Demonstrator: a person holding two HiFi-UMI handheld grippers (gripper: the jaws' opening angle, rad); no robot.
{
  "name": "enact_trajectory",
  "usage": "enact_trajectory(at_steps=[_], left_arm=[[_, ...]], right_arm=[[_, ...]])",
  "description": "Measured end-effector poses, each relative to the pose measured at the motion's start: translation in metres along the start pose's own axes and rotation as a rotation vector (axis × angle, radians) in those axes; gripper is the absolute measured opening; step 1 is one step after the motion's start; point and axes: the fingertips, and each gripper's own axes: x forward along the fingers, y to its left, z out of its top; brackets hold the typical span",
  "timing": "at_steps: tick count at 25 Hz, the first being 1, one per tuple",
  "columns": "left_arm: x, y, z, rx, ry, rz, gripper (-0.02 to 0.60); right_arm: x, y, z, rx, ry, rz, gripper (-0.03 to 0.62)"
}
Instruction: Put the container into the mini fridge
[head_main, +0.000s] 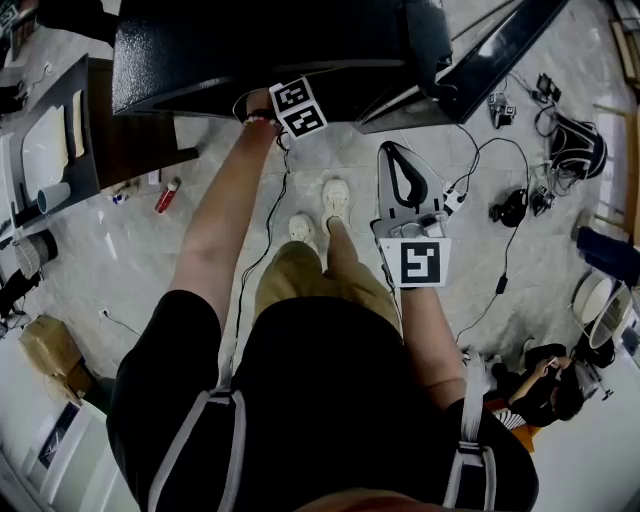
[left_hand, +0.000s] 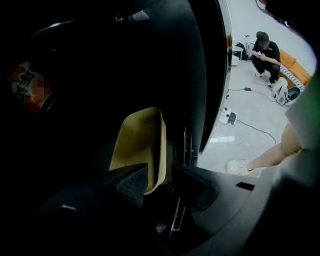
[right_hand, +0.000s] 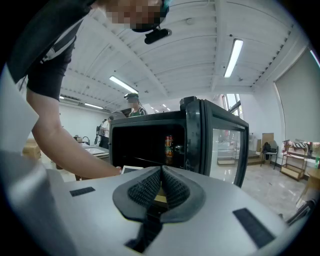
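Note:
The black mini fridge (head_main: 250, 50) stands in front of me with its door (head_main: 500, 50) swung open to the right. My left arm reaches into it; only the left gripper's marker cube (head_main: 297, 107) shows in the head view. In the dark interior my left gripper (left_hand: 159, 182) is shut on the lower rim of a tan container (left_hand: 140, 142). A red and white can (left_hand: 25, 85) sits further left inside. My right gripper (head_main: 398, 160) hangs by my right leg, pointing at the fridge (right_hand: 150, 145). It (right_hand: 161, 175) is shut with nothing in it.
Cables and a power strip (head_main: 455, 200) trail over the floor at the right. A red item (head_main: 167, 195) lies by a dark table (head_main: 60, 140) on the left. A person (head_main: 545, 385) crouches at the right. A bottle (right_hand: 169, 147) stands inside the fridge near the glass door (right_hand: 227, 145).

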Motion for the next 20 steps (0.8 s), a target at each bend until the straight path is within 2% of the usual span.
enact_trajectory(at_steps=[7, 12, 16, 20], left_arm=[[-0.001, -0.006, 0.000, -0.015, 0.001, -0.008, 0.160], [-0.008, -0.008, 0.006, -0.019, -0.014, -0.010, 0.160], [-0.020, -0.012, 0.008, -0.027, -0.025, -0.015, 0.160], [-0.044, -0.012, 0.014, -0.063, -0.060, -0.005, 0.160]], right_arm=[[-0.003, -0.002, -0.002, 0.016, 0.012, 0.001, 0.037], [-0.003, 0.002, -0.001, -0.012, 0.024, 0.014, 0.037], [-0.007, 0.002, -0.002, -0.018, 0.072, 0.022, 0.037], [-0.006, 0.009, 0.014, -0.037, 0.010, 0.048, 0.037]])
